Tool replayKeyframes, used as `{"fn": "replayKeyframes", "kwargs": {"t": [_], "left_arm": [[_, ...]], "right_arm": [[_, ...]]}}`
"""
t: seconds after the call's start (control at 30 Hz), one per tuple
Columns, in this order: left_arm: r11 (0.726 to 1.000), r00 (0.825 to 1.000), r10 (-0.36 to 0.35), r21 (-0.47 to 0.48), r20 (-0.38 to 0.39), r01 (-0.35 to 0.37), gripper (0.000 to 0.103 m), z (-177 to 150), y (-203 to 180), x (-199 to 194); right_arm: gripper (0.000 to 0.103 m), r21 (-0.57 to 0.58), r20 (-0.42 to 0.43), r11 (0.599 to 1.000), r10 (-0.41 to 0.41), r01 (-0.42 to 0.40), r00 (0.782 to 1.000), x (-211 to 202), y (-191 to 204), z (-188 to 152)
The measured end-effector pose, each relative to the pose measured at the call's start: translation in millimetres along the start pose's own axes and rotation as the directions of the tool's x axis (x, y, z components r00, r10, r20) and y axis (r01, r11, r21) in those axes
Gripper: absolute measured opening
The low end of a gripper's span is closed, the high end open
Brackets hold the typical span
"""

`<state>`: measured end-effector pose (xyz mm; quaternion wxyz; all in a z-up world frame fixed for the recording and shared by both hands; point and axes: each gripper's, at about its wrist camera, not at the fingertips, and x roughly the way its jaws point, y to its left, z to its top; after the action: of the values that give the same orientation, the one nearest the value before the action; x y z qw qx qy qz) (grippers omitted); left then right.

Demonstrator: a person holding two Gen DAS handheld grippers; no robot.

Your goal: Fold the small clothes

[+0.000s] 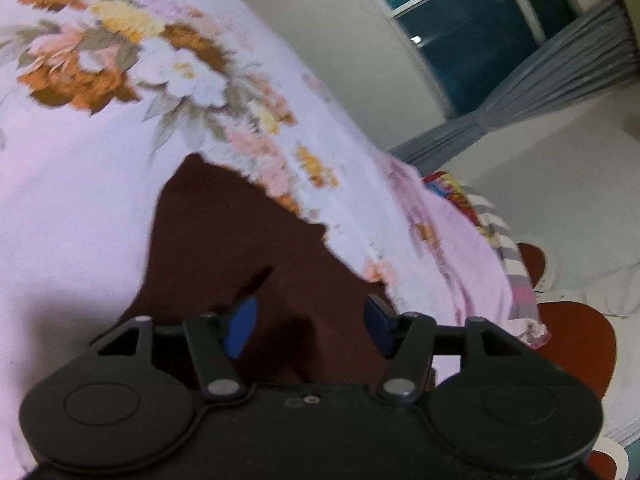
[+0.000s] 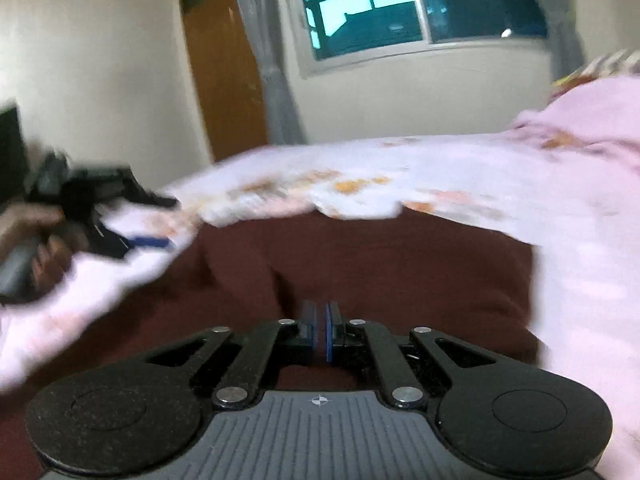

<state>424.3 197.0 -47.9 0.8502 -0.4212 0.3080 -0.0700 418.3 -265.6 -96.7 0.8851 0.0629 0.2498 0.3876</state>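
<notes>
A dark maroon garment (image 1: 232, 240) lies on the pink floral bedsheet (image 1: 80, 184). My left gripper (image 1: 310, 326) hovers over the garment's near part with its blue-padded jaws wide apart and nothing between them. In the right wrist view the same garment (image 2: 380, 264) spreads across the sheet (image 2: 580, 248). My right gripper (image 2: 321, 330) has its jaws pressed together on the garment's near edge, with a thin strip of maroon cloth between the pads. The left gripper (image 2: 156, 222) shows blurred at the left, in a hand.
Bed edge with a striped and patterned cloth (image 1: 496, 232) and a reddish-brown wooden piece (image 1: 576, 344) lie to the right. A window (image 2: 368, 8), grey curtain (image 2: 276, 80) and wooden door (image 2: 224, 80) stand beyond the bed.
</notes>
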Motion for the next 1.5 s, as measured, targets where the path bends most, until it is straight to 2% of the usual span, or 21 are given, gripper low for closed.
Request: {"fn": "replayKeyframes", "kwargs": {"t": [0.03, 0.07, 0.1, 0.17, 0.2, 0.23, 0.27, 0.37, 0.5, 0.6, 0.63, 0.67, 0.73, 0.8, 0.87, 0.93, 1.07, 1.2, 1.3, 1.4, 1.5], "left_arm": [[1.000, 1.000, 0.009, 0.025, 0.001, -0.009, 0.059, -1.9, -1.9, -3.9], [0.999, 1.000, 0.024, 0.048, 0.004, -0.024, 0.059, -3.9, -2.6, -8.2], [0.997, 0.999, 0.039, 0.071, 0.003, -0.039, 0.060, -5.9, -1.1, -13.7], [0.993, 0.998, 0.069, 0.095, -0.003, -0.068, 0.060, -8.5, 8.6, -27.6], [0.991, 0.996, 0.088, 0.103, 0.005, -0.088, 0.060, -9.9, 15.0, -35.9], [0.987, 0.993, 0.115, 0.113, 0.003, -0.115, 0.060, -11.9, 23.1, -43.8], [0.983, 0.990, 0.140, 0.121, 0.000, -0.139, 0.059, -12.5, 29.3, -49.5], [0.972, 0.982, 0.188, 0.141, 0.003, -0.187, 0.059, -16.9, 47.0, -68.6], [0.967, 0.980, 0.200, 0.163, 0.002, -0.197, 0.058, -28.0, 60.6, -96.4], [0.956, 0.974, 0.228, 0.192, -0.004, -0.223, 0.058, -38.9, 65.9, -110.1], [0.955, 0.973, 0.232, 0.191, -0.008, -0.226, 0.058, -41.8, 68.2, -112.1], [0.956, 0.973, 0.232, 0.186, -0.014, -0.225, 0.058, -44.4, 70.1, -113.4], [0.964, 0.978, 0.208, 0.175, -0.020, -0.202, 0.058, -49.5, 71.6, -115.8], [0.966, 0.983, 0.182, 0.191, -0.027, -0.173, 0.058, -53.9, 66.5, -113.0], [0.972, 0.990, 0.140, 0.195, -0.027, -0.132, 0.058, -56.5, 60.2, -107.0], [0.978, 0.994, 0.104, 0.186, -0.036, -0.096, 0.058, -57.1, 52.8, -93.3], [0.984, 0.998, 0.047, 0.174, -0.039, -0.040, 0.058, -56.6, 36.0, -64.5], [1.000, 0.999, -0.030, 0.002, -0.021, 0.030, 0.058, -51.6, 36.8, -49.2], [0.999, 1.000, -0.007, -0.040, -0.024, 0.006, 0.058, -40.6, 27.3, -33.8], [0.996, 0.996, 0.079, 0.040, -0.044, -0.077, 0.061, -32.0, 1.2, -22.8], [0.978, 0.979, 0.193, 0.091, -0.070, -0.186, 0.062, -30.0, -15.0, -8.3]], "right_arm": [[0.033, 0.022, -0.004, 1.000, 0.018, -0.018, 1.000, 12.0, -0.9, 9.9], [0.068, 0.051, -0.008, 0.998, 0.040, -0.039, 0.999, 26.8, -1.8, 18.9], [0.073, 0.068, -0.012, 0.996, 0.066, -0.065, 0.998, 39.2, -2.4, 24.6], [0.072, 0.107, -0.029, 0.985, 0.138, -0.134, 0.990, 62.0, -1.4, 33.8], [0.067, 0.121, -0.050, 0.981, 0.156, -0.149, 0.986, 72.7, -1.0, 36.7], [0.054, 0.121, -0.074, 0.979, 0.171, -0.161, 0.982, 83.0, 2.1, 38.0], [0.049, 0.121, -0.104, 0.979, 0.175, -0.163, 0.979, 93.4, 5.3, 38.4], [0.047, 0.120, -0.155, 0.980, 0.176, -0.158, 0.972, 112.8, 13.5, 37.6], [0.046, 0.108, -0.159, 0.983, 0.165, -0.149, 0.973, 115.7, 22.5, 29.9], [0.025, 0.076, -0.151, 0.989, 0.139, -0.129, 0.979, 113.8, 31.7, 26.9], [0.012, 0.065, -0.153, 0.991, 0.124, -0.116, 0.980, 113.8, 34.7, 26.4], [0.008, 0.048, -0.147, 0.993, 0.113, -0.107, 0.983, 113.3, 37.9, 25.6], [0.008, -0.053, -0.142, 0.985, 0.158, -0.167, 0.977, 102.6, 56.7, 17.6], [0.009, -0.222, -0.243, 0.947, 0.179, -0.234, 0.953, 98.3, 87.2, -1.0], [0.009, -0.295, -0.261, 0.910, 0.216, -0.291, 0.941, 79.1, 106.4, -17.8], [0.009, -0.341, -0.225, 0.910, 0.166, -0.237, 0.960, 62.1, 112.7, -26.8], [0.009, -0.256, -0.150, 0.954, 0.119, -0.154, 0.982, 31.6, 92.8, -31.3], [0.009, -0.159, -0.094, 0.982, 0.089, -0.103, 0.992, 6.4, 65.7, -30.8], [0.009, -0.136, -0.068, 0.988, 0.064, -0.073, 0.996, 1.4, 51.7, -22.1], [0.009, -0.145, -0.066, 0.987, 0.065, -0.074, 0.996, 5.1, 46.1, -10.9], [0.009, -0.105, -0.037, 0.991, 0.077, -0.081, 0.996, 2.6, 40.3, -9.0]]}}
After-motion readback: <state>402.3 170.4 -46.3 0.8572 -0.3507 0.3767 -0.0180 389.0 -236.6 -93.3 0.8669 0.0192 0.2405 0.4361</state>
